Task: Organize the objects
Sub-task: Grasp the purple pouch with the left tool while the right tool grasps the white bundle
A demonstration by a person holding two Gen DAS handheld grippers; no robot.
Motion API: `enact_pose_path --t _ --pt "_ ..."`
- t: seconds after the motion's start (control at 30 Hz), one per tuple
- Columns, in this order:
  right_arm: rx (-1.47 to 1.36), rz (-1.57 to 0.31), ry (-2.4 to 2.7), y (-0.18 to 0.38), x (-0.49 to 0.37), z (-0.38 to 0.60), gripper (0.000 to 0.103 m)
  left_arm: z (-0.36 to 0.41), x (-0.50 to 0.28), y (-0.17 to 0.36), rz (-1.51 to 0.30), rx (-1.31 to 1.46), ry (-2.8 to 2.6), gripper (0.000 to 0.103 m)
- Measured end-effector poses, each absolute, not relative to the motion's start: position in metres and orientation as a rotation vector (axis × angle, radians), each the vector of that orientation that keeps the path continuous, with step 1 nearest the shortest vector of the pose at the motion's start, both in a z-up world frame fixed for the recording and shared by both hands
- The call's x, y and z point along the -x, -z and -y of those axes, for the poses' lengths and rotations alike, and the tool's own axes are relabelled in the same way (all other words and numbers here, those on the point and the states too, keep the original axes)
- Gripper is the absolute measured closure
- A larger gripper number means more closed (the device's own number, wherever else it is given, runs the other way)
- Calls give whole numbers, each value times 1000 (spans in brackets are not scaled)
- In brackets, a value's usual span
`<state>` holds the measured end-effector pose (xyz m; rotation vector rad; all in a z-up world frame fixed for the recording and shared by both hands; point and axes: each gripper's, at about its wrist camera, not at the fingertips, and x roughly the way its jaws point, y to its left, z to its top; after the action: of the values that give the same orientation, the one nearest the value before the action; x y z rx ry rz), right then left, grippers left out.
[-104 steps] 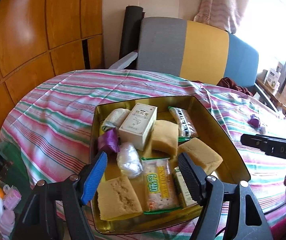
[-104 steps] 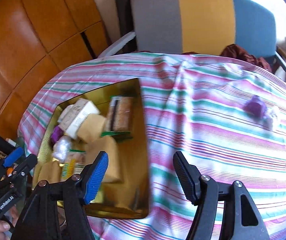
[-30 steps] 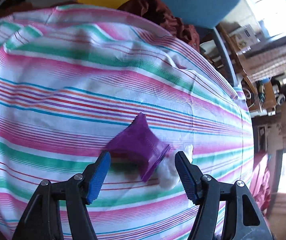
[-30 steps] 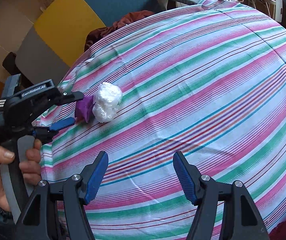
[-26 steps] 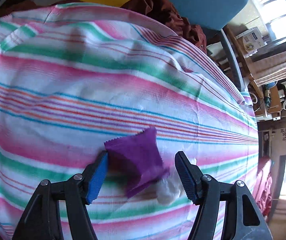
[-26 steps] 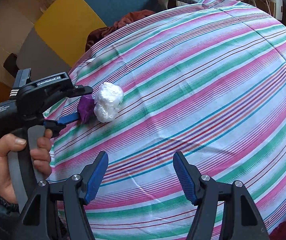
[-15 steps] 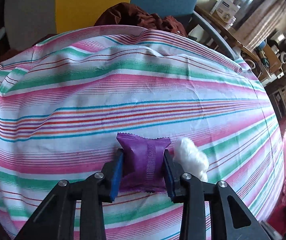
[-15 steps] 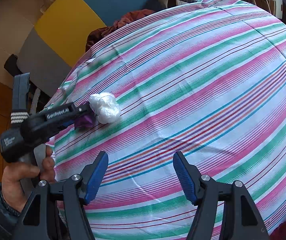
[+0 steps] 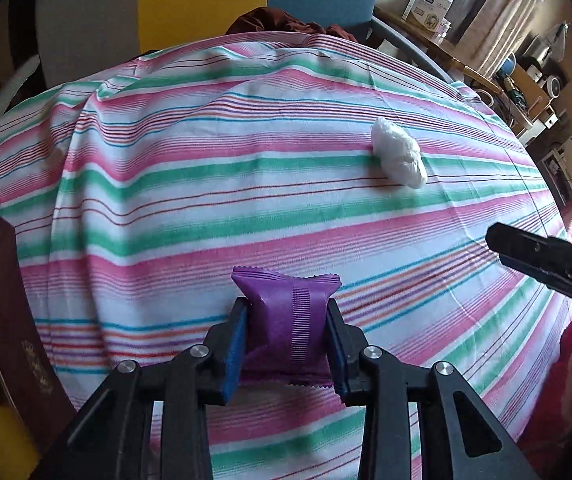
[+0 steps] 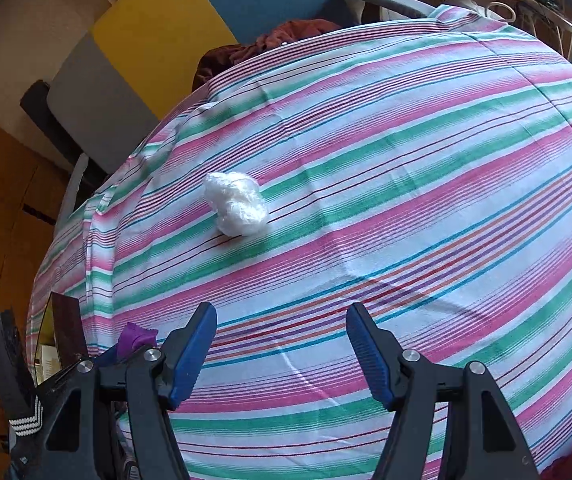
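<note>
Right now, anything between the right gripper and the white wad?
Nothing: only bare striped cloth between the open right gripper and the white wad, per the right wrist view.

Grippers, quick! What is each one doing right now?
Left gripper: shut on the purple packet.
Right gripper: open, holding nothing, above the striped cloth.

A surface point(image 9: 246, 184) draped in a pink, green and white striped cloth point(image 10: 406, 160); a crumpled white plastic wad point(image 9: 398, 153) lies directly on it; a tin's edge point(image 9: 2, 300) at far left.
</note>
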<state>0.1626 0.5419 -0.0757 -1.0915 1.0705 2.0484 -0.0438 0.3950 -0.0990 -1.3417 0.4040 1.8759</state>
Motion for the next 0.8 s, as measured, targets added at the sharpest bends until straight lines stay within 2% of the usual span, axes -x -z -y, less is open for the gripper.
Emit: enact_pose_path --t 0.23,0.47,0.5,0.57,0.8 --pt "1142 -910 -2085 71 -111 -565 35 -391 41 100 -372 1343 -1887 67" --pt "1246 -829 -2048 95 -63 -586 35 -387 44 100 -329 1358 -1883 67" --pt "1263 -819 -2044 100 -59 -587 44 -386 44 100 -324 1360 -1882 67" --pt "1286 -810 -2027 106 -56 -587 70 -386 44 100 -319 1361 -1883 66" --pt "1328 -784 -2086 93 -90 -552 72 -383 43 101 -310 1355 -1890 65"
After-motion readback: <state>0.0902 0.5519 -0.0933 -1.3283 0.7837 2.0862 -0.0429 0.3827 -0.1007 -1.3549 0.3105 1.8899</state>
